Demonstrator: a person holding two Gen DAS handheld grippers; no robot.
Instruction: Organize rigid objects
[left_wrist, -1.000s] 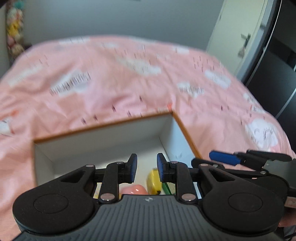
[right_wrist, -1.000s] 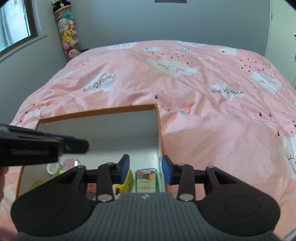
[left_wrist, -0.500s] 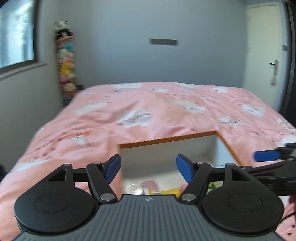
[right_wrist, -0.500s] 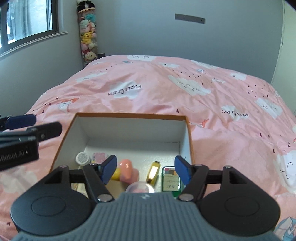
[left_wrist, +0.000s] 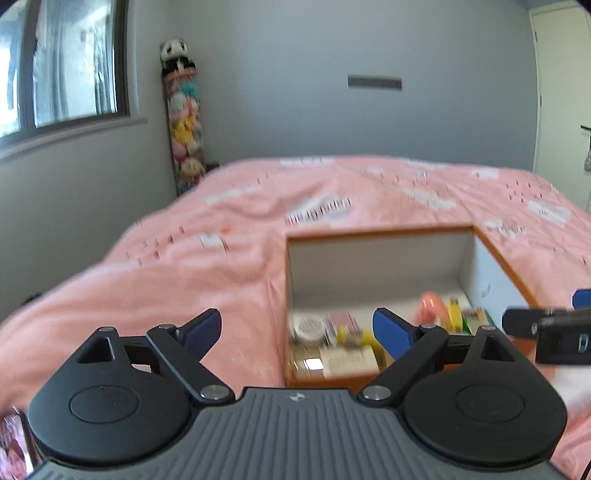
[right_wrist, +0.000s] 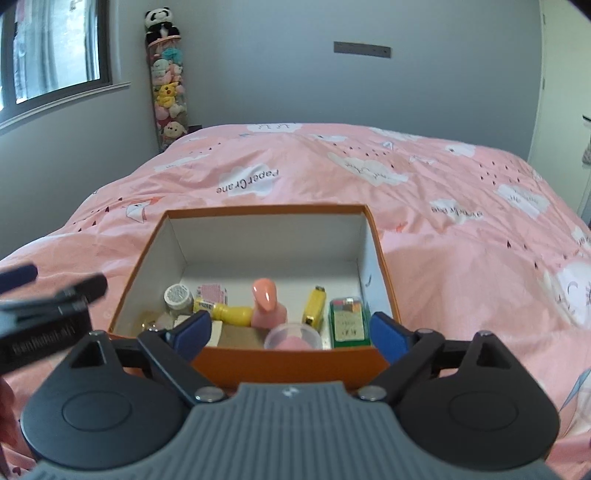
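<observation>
An orange box (right_wrist: 266, 210) with white inner walls lies on the bed. Inside it are a pink flamingo figure (right_wrist: 267, 302), a yellow bottle (right_wrist: 231, 314), a small yellow item (right_wrist: 316, 304), a green pack (right_wrist: 349, 325), a round white jar (right_wrist: 177, 295) and a clear cup (right_wrist: 293, 336). My right gripper (right_wrist: 291, 330) hovers in front of the box's near wall, its jaws opening with nothing held. My left gripper (left_wrist: 297, 328) is left of the box (left_wrist: 380, 232), its jaws also opening and empty.
The pink cloud-print duvet (right_wrist: 443, 229) covers the whole bed around the box. A tall tube of stuffed toys (right_wrist: 166, 92) stands in the far left corner beside a window (right_wrist: 55, 55). A door (left_wrist: 561, 110) is at the right.
Both grippers have drawn back from inside the box and their jaws have spread wide. The left view has swung left, so the box now sits to its right.
</observation>
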